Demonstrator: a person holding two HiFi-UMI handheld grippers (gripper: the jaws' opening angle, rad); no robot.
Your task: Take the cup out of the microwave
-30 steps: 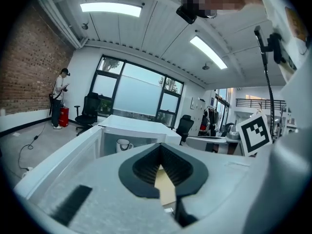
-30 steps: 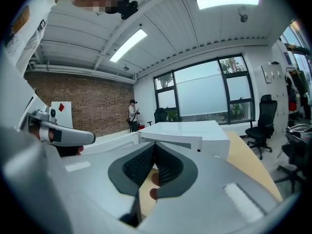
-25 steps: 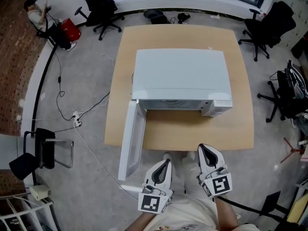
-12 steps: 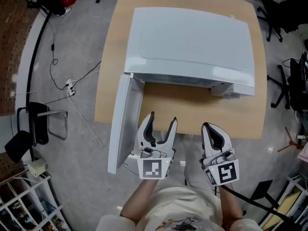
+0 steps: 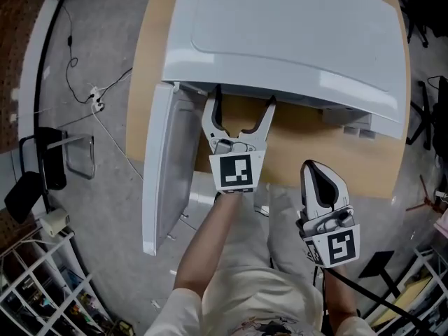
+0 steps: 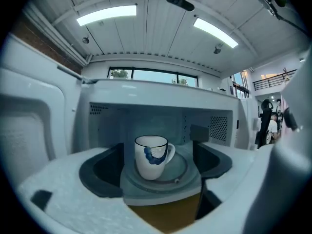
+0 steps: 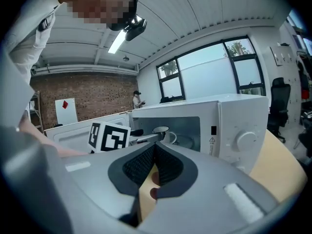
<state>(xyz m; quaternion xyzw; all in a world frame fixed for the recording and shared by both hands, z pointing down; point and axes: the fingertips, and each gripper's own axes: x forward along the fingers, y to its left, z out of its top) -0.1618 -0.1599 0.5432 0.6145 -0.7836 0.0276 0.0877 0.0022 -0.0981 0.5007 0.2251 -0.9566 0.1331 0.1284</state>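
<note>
A white cup [image 6: 152,156] with a blue pattern stands upright on the turntable inside the white microwave [image 5: 280,33], handle to the right. The door [image 5: 168,166] hangs open to the left. My left gripper [image 5: 243,100] is at the oven's mouth, fingertips under the top's front edge. Its jaws are opening wide. In the left gripper view the cup sits ahead in line with the gap of my left gripper [image 6: 158,177], untouched. My right gripper [image 5: 323,187] is shut and empty, back over the table's near edge. In the right gripper view the cup [image 7: 163,133] shows past the left gripper's marker cube [image 7: 109,136].
The microwave rests on a wooden table [image 5: 308,145]. On the floor to the left are a black chair [image 5: 42,173] and cables [image 5: 98,96]. A wire shelf [image 5: 35,292] fills the lower left corner. A person [image 7: 138,99] stands far off by the brick wall.
My left gripper has gone forward from beside the door to the oven's mouth and opened from shut. The right gripper stays shut and trails behind. The head view has closed in on the microwave.
</note>
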